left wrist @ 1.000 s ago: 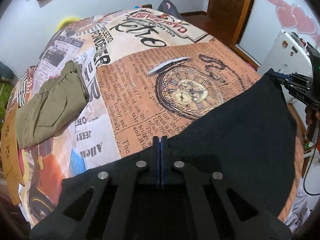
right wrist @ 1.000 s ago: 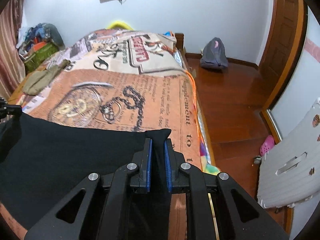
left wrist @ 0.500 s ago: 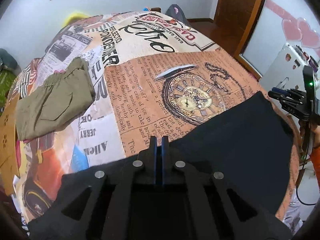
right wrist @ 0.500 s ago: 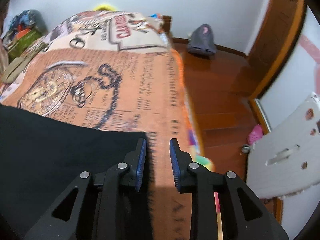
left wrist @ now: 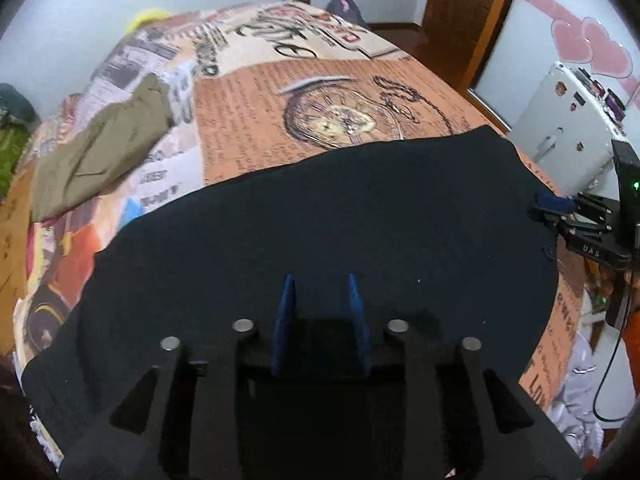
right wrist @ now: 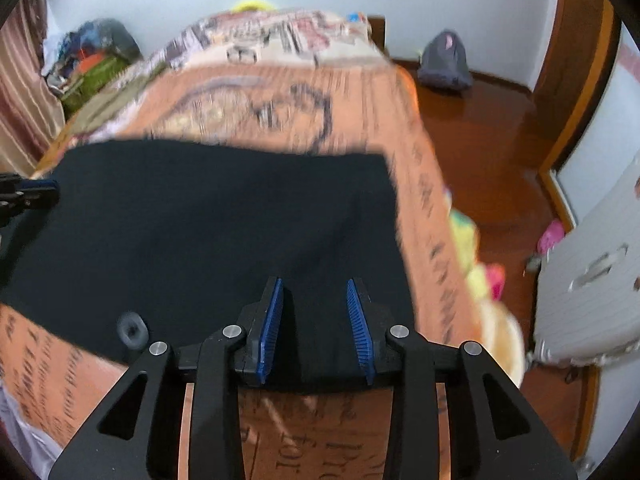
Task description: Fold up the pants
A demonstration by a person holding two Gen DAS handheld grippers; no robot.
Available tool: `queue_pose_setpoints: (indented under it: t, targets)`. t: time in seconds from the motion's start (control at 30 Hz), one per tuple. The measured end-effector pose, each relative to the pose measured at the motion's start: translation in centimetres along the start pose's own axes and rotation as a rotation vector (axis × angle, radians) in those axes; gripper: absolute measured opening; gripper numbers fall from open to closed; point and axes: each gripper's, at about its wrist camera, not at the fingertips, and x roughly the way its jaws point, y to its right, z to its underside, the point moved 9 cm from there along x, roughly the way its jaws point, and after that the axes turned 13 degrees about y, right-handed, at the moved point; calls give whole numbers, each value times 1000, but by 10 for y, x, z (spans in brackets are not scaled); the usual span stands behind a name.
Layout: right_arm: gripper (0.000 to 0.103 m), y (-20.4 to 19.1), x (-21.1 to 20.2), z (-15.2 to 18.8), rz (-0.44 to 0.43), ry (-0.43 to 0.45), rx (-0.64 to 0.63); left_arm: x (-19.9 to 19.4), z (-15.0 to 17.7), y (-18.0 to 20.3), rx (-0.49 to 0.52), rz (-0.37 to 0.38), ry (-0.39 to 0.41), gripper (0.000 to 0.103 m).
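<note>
Both grippers, left [left wrist: 320, 284] and right [right wrist: 315, 288], just opened up, jaws apart over the flat pants [left wrist: 320, 208] on the bed [left wrist: 248, 136].

left hand-held gripper [left wrist: 320, 280] | black frame, blue pads, silver pins | right hand-held gripper [right wrist: 316, 284] | same

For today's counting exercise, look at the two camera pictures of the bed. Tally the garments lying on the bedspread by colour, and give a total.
Black: 1, the black pants spread flat at the near end of the bedspread.
Olive green: 1, the olive pants lying loosely folded further up, towards the left edge.
Total: 2 garments.
</note>
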Motion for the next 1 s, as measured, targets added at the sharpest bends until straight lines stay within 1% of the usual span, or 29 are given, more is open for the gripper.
queue_pose_setpoints:
  t: [0.03, 0.1, 0.2, 0.23, 0.27, 0.3, 0.33, 0.43, 0.5, 0.57, 0.67, 0.73, 0.8, 0.83, 0.9, 1.0]
  targets:
    - [30, 1, -1, 1, -1, 12, 5, -2, 1, -2, -5, -5, 3, 39]
    - [28, 6, -7, 2, 9, 9, 15, -8, 6, -9, -27, -13, 4, 39]
    - [26, 12, -14, 3, 34, -6, 4, -19, 13, -27, -43, -57, 9, 39]
    - [27, 16, -14, 2, 82, -11, -16, -25, 16, -34, -57, -67, 13, 39]
    - [30, 22, -14, 2, 149, -20, -56, -29, 18, -41, -72, -73, 17, 39]
    - [30, 27, -17, 2, 194, -27, -81, -36, 22, -49, -90, -80, 21, 40]
    - [30, 29, -21, 2, 194, -28, -71, -45, 27, -62, -115, -94, 30, 40]
    - [30, 25, -36, -9, 133, -9, 4, -68, 38, -97, -175, -145, 56, 45]
    - [30, 16, -44, -21, 119, 18, 1, -85, 47, -126, -225, -183, 76, 46]
    - [30, -4, -49, -38, 76, 45, -7, -103, 57, -158, -276, -231, 95, 46]
    - [31, -47, -49, -67, 12, 86, -56, -126, 70, -203, -328, -301, 118, 47]
    - [36, -82, -46, -87, -34, 117, -99, -139, 79, -229, -355, -329, 131, 48]
    - [42, -113, -42, -102, -84, 140, -131, -150, 87, -253, -371, -355, 142, 54]
    - [43, -131, -39, -110, -112, 147, -146, -155, 92, -265, -379, -368, 150, 56]
    - [43, -167, -29, -123, -168, 147, -169, -160, 100, -280, -390, -378, 155, 60]
    - [43, -216, -10, -135, -236, 136, -205, -158, 114, -300, -408, -365, 142, 64]
